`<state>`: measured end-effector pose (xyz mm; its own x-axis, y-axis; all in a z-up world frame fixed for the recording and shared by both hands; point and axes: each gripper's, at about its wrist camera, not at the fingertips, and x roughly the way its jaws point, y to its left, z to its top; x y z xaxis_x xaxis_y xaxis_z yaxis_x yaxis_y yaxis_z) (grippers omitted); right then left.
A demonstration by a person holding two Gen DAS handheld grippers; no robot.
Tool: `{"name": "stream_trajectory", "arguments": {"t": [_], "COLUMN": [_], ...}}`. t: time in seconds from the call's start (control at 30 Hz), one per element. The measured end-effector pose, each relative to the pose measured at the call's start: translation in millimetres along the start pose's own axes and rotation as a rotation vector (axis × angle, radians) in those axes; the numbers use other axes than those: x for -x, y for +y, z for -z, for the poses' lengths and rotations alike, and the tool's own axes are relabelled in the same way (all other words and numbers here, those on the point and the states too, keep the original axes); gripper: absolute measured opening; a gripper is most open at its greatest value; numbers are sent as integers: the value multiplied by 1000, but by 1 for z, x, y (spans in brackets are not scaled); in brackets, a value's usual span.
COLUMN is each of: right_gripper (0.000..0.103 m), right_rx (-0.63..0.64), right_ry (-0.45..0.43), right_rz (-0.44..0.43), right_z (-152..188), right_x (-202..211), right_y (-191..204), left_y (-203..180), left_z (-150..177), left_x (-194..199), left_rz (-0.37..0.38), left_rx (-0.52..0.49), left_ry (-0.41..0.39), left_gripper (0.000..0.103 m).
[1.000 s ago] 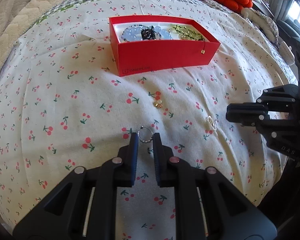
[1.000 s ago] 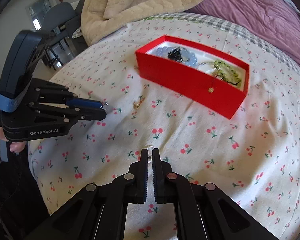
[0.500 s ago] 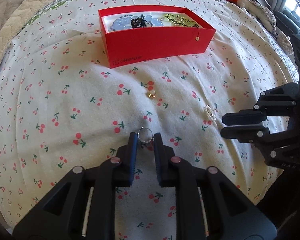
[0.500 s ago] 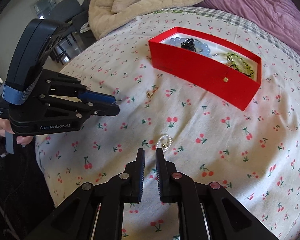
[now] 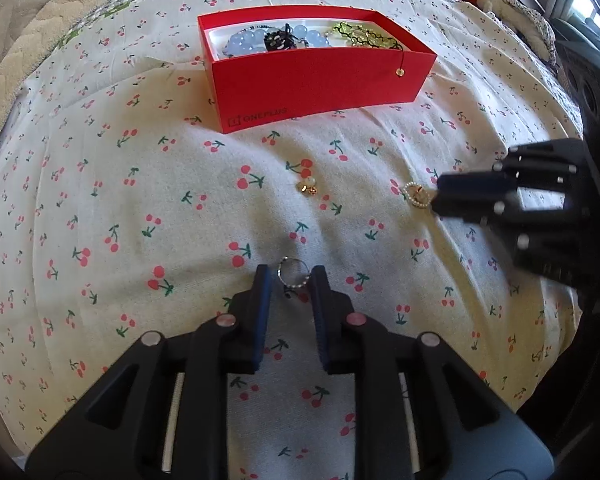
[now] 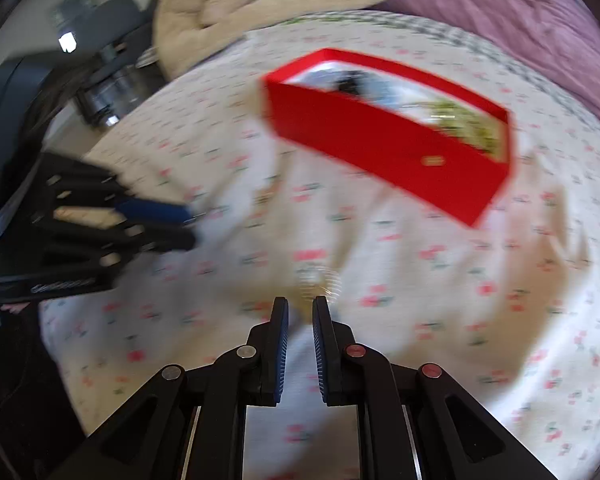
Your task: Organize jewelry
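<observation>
Left gripper [image 5: 289, 280]: jaws opening, straddling the ring [image 5: 293, 274] on the near bedspread [image 5: 99, 200], not pinching.
Right gripper [image 6: 300, 307]: parted, empty, beside the pearl earring [image 5: 416, 195].
Ring: light, stiff, slippery; pinch across the band.
Box [image 5: 316, 88]: far.

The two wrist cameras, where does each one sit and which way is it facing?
Left wrist: on the left gripper, angled down at the bed; its opening jaws flank a silver ring, the right gripper at right.
Right wrist: on the right gripper, angled down, blurred; jaws apart, left gripper at left.
Shared: red box, cherry-print sheet.
</observation>
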<state>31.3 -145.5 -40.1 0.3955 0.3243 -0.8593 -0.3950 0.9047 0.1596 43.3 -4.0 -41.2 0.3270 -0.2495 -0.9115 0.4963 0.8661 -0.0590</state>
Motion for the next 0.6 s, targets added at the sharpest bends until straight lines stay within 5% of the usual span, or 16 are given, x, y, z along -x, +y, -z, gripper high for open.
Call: {"name": "stream_trajectory", "arguments": {"t": [0.07,0.17,0.33,0.5,0.6], "right_gripper": [23,78,75,51,48], "right_rx": [-19,-26,10,-104,-128], "right_ry": [-10,-82,-111,-83,-81], "right_rz": [21,44,-9,-86,-80], "right_z": [0,3,2,-10,-13], "right_x": [5,19,26,12,11], "right_y": [-10,-15,-3,-18,-25], "left_y": [0,0,3,7,9], "left_z": [0,-2,-3,-5,-6], "left_x": [1,3,1,1,1], "left_rz": [-1,-7,-12,-6,-8], "left_rx": [-1,-7,-9,10,14], "left_ry": [-4,-15,-15,-17,-19], "left_gripper": [29,35,35,35,35]}}
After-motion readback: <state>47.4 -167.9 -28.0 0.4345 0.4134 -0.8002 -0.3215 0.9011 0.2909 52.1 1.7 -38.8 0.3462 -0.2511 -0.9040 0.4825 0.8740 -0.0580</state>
